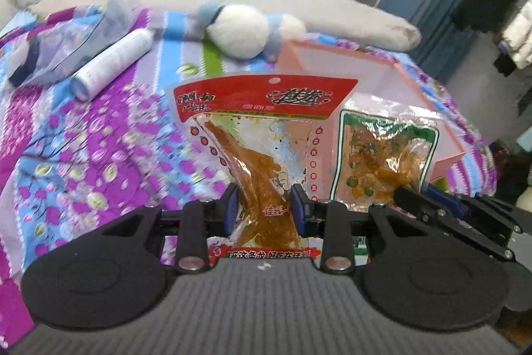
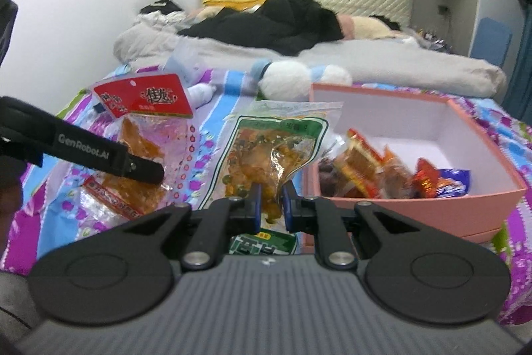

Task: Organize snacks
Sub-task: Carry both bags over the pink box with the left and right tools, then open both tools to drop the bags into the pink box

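My left gripper (image 1: pixel 264 208) is shut on a clear snack pouch with a red header (image 1: pixel 262 128), held upright above the bedspread. My right gripper (image 2: pixel 271 202) is shut on a green-bordered snack pouch (image 2: pixel 272 148), also lifted. In the left wrist view that green-bordered pouch (image 1: pixel 382 162) hangs just right of the red one, with the right gripper (image 1: pixel 419 195) clamped on its lower corner. In the right wrist view the red-header pouch (image 2: pixel 143 108) hangs at the left in the left gripper (image 2: pixel 146 170). A pink box (image 2: pixel 465 205) to the right holds several small snack packets (image 2: pixel 392 175).
A floral purple and blue bedspread (image 1: pixel 83 138) covers the bed. A white tube (image 1: pixel 109 65) and a clear bag (image 1: pixel 63 45) lie at the far left. A white and blue plush toy (image 1: pixel 242 29) sits behind the pink box (image 1: pixel 365 69). Grey bedding and dark clothes pile up farther back.
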{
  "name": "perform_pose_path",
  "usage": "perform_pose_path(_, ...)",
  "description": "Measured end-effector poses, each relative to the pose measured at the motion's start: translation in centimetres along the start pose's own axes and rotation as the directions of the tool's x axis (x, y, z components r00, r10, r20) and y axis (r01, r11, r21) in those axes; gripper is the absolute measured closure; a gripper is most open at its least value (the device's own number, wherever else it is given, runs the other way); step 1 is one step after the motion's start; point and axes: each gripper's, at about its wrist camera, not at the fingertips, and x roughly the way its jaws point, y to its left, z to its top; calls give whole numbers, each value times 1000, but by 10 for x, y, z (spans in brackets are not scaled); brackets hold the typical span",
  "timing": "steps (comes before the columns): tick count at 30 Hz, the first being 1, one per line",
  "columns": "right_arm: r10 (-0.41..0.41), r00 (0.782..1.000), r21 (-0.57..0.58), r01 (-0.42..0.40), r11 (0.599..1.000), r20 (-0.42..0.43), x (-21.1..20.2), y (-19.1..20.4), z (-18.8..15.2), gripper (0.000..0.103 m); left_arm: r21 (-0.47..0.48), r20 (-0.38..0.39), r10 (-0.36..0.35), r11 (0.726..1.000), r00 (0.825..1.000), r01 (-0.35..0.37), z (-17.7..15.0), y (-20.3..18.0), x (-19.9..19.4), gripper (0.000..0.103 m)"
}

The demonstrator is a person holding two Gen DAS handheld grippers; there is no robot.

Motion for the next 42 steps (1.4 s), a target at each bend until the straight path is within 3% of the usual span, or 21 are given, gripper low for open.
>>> perform_pose_path(7, -75, 997, 67, 72, 995, 33, -24, -33, 4, 88, 63, 21, -66, 996, 998, 65, 18, -41, 8, 65)
perform_pose_path(17, -129, 991, 142, 124, 982, 31, -12, -81, 13, 88, 107, -16, -131, 986, 991, 132, 56, -91, 51, 65)
perform_pose_path(28, -161, 987, 221, 159, 962, -7, 47, -148, 37, 88, 126, -69, -154, 979, 986, 162, 125, -131, 151, 64)
perform_pose_path(38, -154, 984, 258, 172, 951, -91, 124, -197, 36, 86, 125, -148, -142, 979, 979, 161, 146, -136, 244, 63)
perform_pose_path(40, -160, 981, 269, 184, 945, -108, 136, -202, 33, 86, 120, -155, -141, 980, 978, 160, 146, -132, 253, 48)
perform_pose_path(41, -163, 980, 274, 188, 943, -112, 139, -204, 32, 86, 116, -158, -128, 982, 979, 147, 147, -131, 258, 35)
perform_pose_path(42, -161, 980, 277, 188, 942, -117, 143, -206, 31, 85, 113, -156, -118, 984, 981, 136, 148, -129, 261, 30)
